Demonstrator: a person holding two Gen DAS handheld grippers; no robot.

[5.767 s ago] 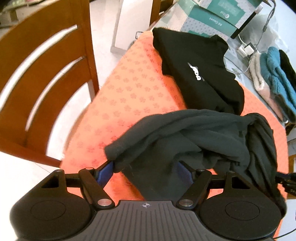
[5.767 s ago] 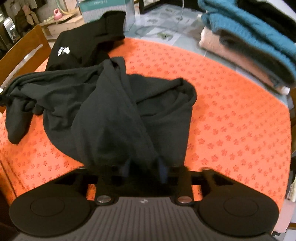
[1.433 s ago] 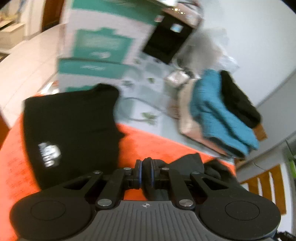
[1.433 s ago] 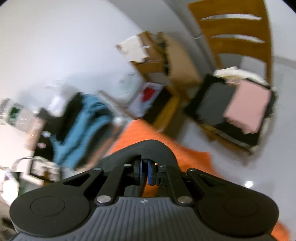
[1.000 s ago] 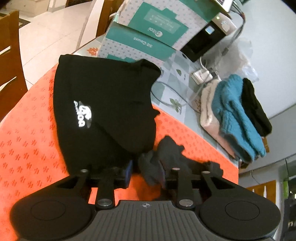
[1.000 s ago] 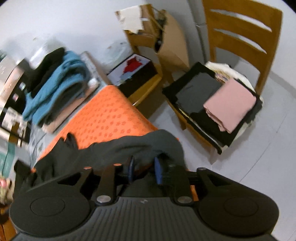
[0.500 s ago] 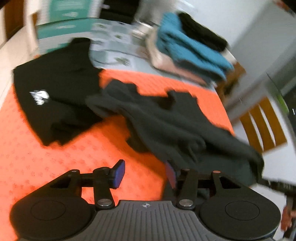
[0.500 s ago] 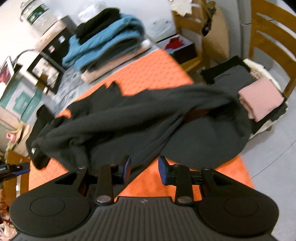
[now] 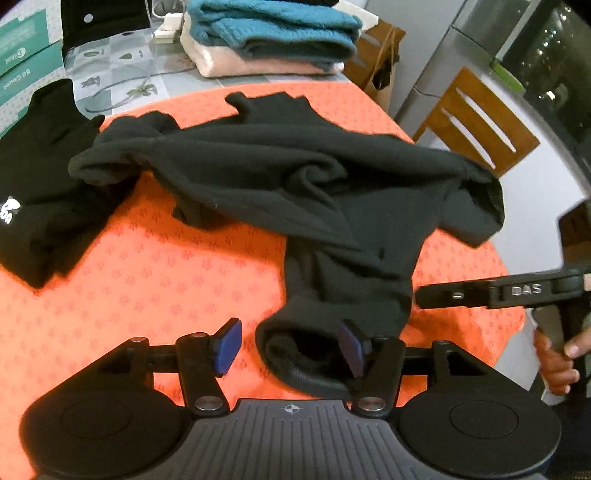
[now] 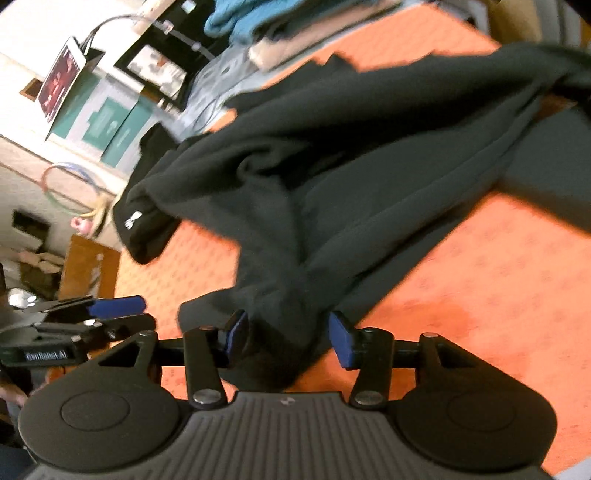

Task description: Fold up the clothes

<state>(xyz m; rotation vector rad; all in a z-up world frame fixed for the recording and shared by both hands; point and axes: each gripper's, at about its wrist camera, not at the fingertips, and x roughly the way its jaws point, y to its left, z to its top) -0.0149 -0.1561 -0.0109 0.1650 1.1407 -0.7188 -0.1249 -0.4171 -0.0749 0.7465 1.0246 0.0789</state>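
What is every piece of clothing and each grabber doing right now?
dark green sweater: crumpled, unfolded, on the orange cloth.
black garment with white logo: folded, beside it.
sweater stack: folded, piled.
left gripper: open, cuff between its fingers.
right gripper: open, around a sweater end.

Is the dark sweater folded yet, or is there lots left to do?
Not folded yet. The dark sweater lies rumpled and twisted on the orange tablecloth. Both hand-held grippers, left and right, are open with its near end between their fingers, nothing gripped. Flattening and every fold remain. The black logo garment beside it looks folded.
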